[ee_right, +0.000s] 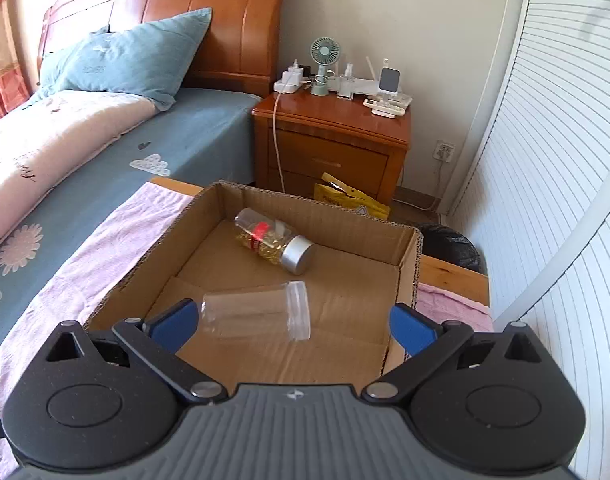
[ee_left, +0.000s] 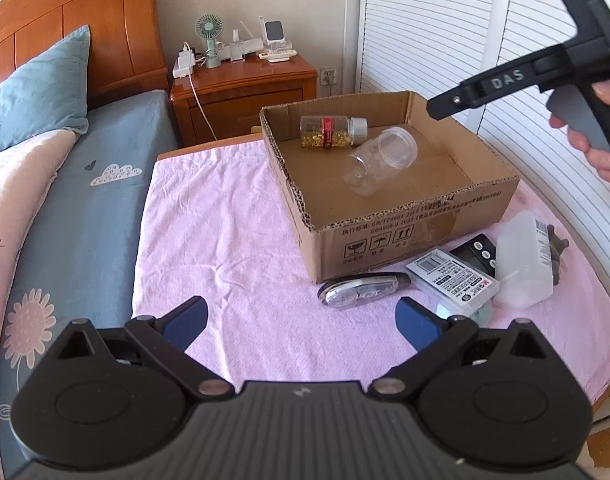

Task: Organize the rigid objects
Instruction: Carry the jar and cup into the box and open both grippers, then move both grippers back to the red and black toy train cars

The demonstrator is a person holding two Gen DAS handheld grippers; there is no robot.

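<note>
Box [ee_left: 417, 236] sits on the pink cloth [ee_left: 225, 220] covering the worktop, toward its far right part, open top up so things drop straight in. Two items already inside, both on their sides: pill bottle [ee_left: 331, 132] near the far wall, clear jar [ee_left: 381, 160] nearer the middle, just beside it; can't tell if they touch.

Remaining items lie outside, clustered at the box's near right corner: a clear-and-dark gadget [ee_left: 359, 290] against the front wall, card pack [ee_left: 453, 278], black scale [ee_left: 475, 252], white bottle [ee_left: 529, 260] with a small dark piece behind it. Probably grouped there as the pickup pile.

Left tool [ee_left: 301, 322] hovers low over bare cloth at the near edge, fingers wide apart, nothing held; the gadget is just ahead and right of it, likely the next grab.

Right tool [ee_right: 293, 320] is above the box's near side, fingers apart and empty, jar lying below between them but not gripped; looks like a drop-off pose. In the left view its black body [ee_left: 505, 80] hangs high over the box's far right corner.
</note>
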